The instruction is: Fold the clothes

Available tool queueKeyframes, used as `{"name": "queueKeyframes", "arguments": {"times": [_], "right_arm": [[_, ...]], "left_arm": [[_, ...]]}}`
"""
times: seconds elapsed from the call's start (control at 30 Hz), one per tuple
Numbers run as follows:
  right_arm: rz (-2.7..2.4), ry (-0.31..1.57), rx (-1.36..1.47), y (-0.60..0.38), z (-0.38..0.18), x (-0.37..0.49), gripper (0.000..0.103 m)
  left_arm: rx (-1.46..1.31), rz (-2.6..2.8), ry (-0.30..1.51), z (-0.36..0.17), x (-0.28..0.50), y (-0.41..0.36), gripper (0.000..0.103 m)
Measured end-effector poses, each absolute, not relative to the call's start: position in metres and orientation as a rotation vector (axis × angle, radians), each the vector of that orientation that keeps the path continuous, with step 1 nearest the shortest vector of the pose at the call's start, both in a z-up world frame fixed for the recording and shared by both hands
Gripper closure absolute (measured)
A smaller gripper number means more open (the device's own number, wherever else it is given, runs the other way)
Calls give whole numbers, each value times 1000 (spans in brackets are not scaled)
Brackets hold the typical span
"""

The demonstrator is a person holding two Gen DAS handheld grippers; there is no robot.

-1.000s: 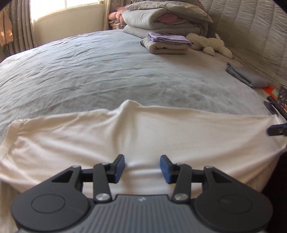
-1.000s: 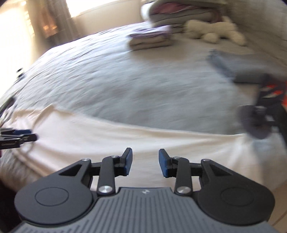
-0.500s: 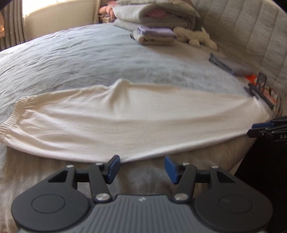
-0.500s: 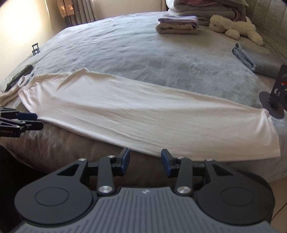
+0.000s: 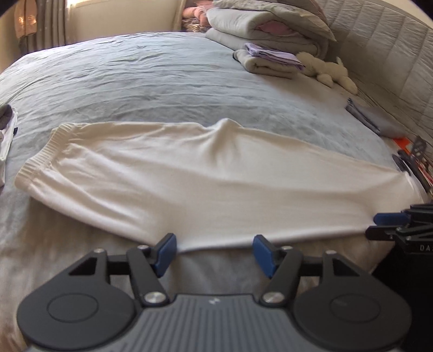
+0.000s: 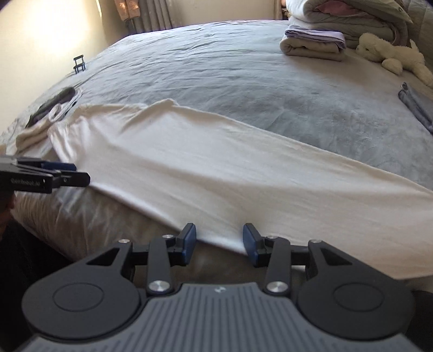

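Lying flat across the grey bed, a cream garment sits just beyond the left hand-held gripper, whose jaws have just been opening with nothing between them, and the right hand-held gripper, parted and empty.

Cream garment: soft matt knit, ribbed hem. Bed cover: grey cloth, creased, matt. Left gripper: matt black plastic, bright metal screws.

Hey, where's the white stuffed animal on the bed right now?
The white stuffed animal lies at the far right of the bed in both wrist views, just right of the folded clothes stack, before the bundled duvet.
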State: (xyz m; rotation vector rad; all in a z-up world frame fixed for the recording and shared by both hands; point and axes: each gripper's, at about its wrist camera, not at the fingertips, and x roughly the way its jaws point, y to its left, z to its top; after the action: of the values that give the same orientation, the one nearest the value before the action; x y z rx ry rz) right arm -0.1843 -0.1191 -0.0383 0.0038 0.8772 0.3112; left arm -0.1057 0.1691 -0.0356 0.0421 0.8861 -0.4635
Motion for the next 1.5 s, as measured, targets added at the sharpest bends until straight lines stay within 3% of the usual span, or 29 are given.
{"name": "queueKeyframes", "arguments": {"times": [0.27, 0.9, 1.43, 1.47, 1.5], "right_arm": [[238, 851, 41, -158, -20, -201, 59], [-196, 789, 291, -337, -18, -232, 58], [-226, 822, 392, -371, -52, -208, 59], [-224, 822, 389, -370, -52, -208, 60], [-214, 821, 390, -369, -51, -208, 70]], "left_arm": [[-23, -512, 828, -13, -113, 157, 38], [40, -758, 818, -14, -122, 11, 38], [90, -778, 857, -23, -124, -27, 38], [84, -777, 860, -24, -123, -28, 38], [76, -777, 864, -24, -122, -28, 38]]}}
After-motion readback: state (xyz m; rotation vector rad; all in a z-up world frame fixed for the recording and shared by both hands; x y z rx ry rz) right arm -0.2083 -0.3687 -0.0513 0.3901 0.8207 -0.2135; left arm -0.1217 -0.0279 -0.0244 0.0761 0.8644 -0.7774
